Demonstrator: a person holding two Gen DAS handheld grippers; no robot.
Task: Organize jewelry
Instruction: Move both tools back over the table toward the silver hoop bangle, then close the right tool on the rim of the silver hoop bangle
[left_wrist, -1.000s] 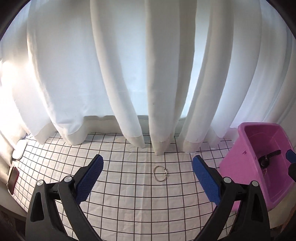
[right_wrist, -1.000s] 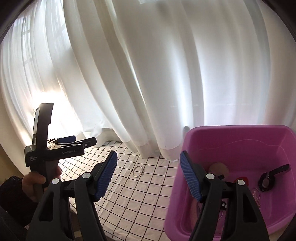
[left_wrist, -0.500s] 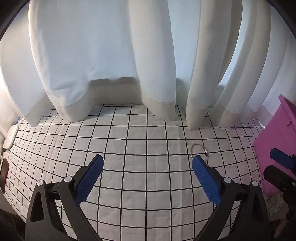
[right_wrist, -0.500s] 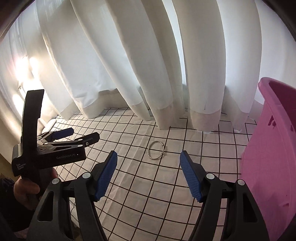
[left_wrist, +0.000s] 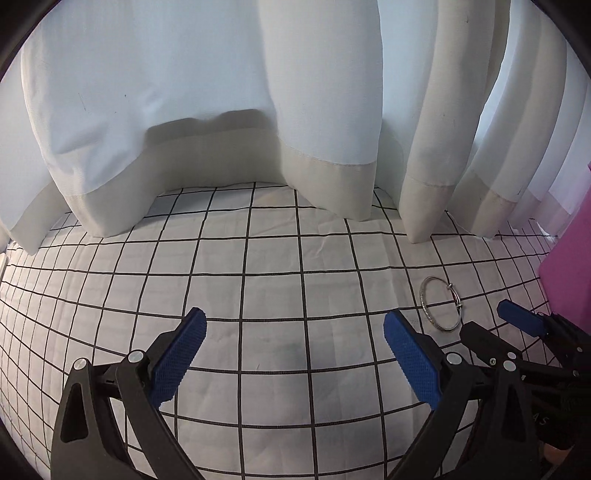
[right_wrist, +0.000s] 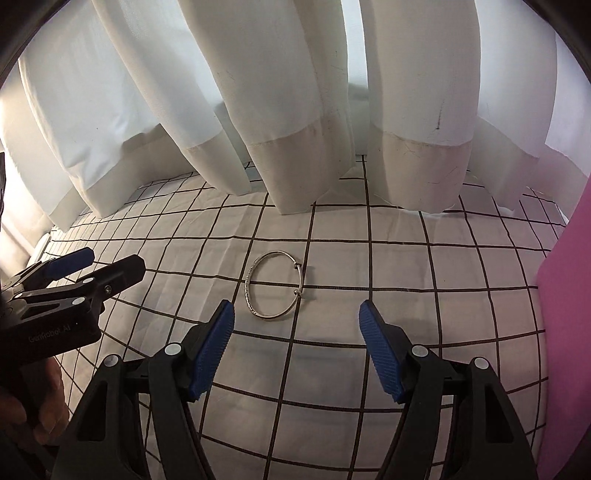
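A thin silver bangle (right_wrist: 274, 284) lies flat on the white black-grid cloth (right_wrist: 332, 258). In the right wrist view it sits just ahead of my open right gripper (right_wrist: 295, 332), slightly left of centre, near the left fingertip. The bangle also shows in the left wrist view (left_wrist: 441, 304), to the right of my open, empty left gripper (left_wrist: 293, 336). The right gripper's fingertips (left_wrist: 517, 321) show beside the bangle there. The pink bin (right_wrist: 565, 332) stands at the right edge; its contents are hidden.
White curtains (right_wrist: 295, 110) hang down to the cloth along the far side, their hems resting on it. The left gripper's fingers (right_wrist: 74, 266) reach in at the left of the right wrist view. The pink bin's wall (left_wrist: 569, 266) borders the right.
Both grippers have come down and forward toward the cloth. The right gripper swung left from over the pink bin and now faces the bangle at close range. The bangle has not moved.
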